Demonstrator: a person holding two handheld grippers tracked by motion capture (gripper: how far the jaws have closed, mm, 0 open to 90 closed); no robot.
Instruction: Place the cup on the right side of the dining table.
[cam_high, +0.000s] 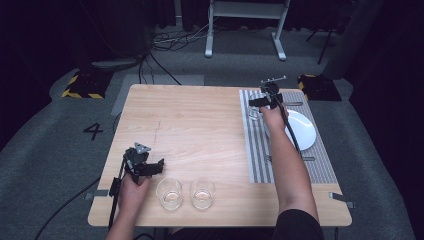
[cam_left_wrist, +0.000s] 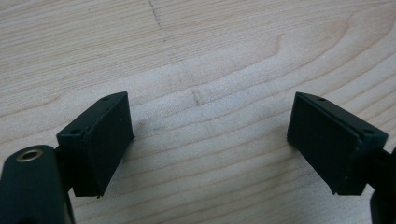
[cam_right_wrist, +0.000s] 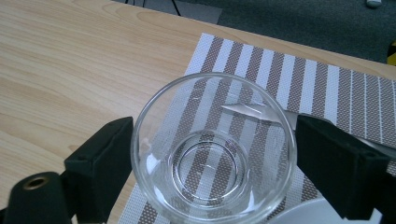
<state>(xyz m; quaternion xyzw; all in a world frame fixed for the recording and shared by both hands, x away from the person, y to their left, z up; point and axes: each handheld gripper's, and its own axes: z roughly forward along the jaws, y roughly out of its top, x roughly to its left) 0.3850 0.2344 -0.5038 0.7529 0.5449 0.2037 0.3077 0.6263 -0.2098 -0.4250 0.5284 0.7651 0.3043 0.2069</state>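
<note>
Now round clear glass (cam_right_wrist: 213, 151) on striped woven mat (cam_right_wrist: 303, 79)

The high view looked forward and down from above the person's side, taking in the whole wooden table (cam_high: 200, 125) and the floor beyond. The left gripper view sat close over bare wood, facing down. The right gripper view looked closely at the striped placemat (cam_right_wrist: 327, 88), which the high view (cam_high: 257, 150) shared.
</note>
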